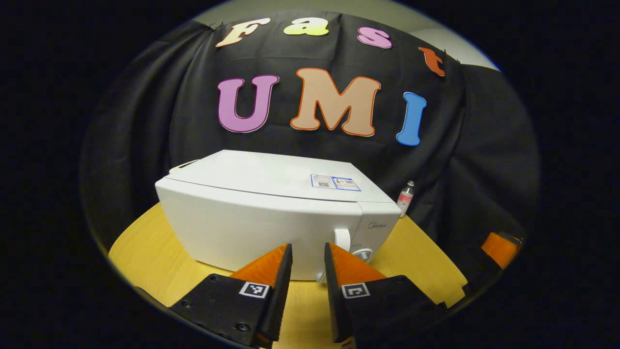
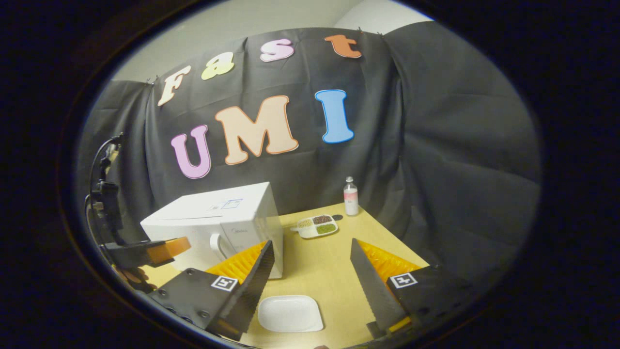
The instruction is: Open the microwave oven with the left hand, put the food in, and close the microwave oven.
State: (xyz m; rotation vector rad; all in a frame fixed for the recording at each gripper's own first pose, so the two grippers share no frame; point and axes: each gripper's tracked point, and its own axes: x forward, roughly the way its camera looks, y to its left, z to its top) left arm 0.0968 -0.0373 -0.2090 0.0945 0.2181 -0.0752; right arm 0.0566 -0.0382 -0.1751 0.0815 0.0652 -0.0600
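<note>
Your left gripper (image 1: 308,257) has its fingers nearly together with a narrow gap and nothing between them, pointing at the front of the white microwave oven (image 1: 271,213). The oven's door is closed. Its upright white door handle (image 1: 342,240) sits at about one o'clock from your fingertips, just past the right finger, with its long axis vertical; the round control knob (image 1: 362,252) is just beyond it toward two o'clock. This hand is much the nearer to the handle, so the opening pull looks like a short reach forward and slightly right, taking the handle across its vertical length.

Your right gripper (image 2: 312,254) is spread wide and empty. Below its fingertips at six o'clock lies a white square plate (image 2: 289,313) on the wooden table (image 2: 319,261); it looks bare. At twelve o'clock, farther off, is a divided dish (image 2: 317,226) with three compartments, one pale, one dark, one green: most likely the food. Past it at one o'clock stands a small bottle (image 2: 350,196) against the cloth. From this side the microwave lies at ten o'clock, the left gripper just in front of it.
</note>
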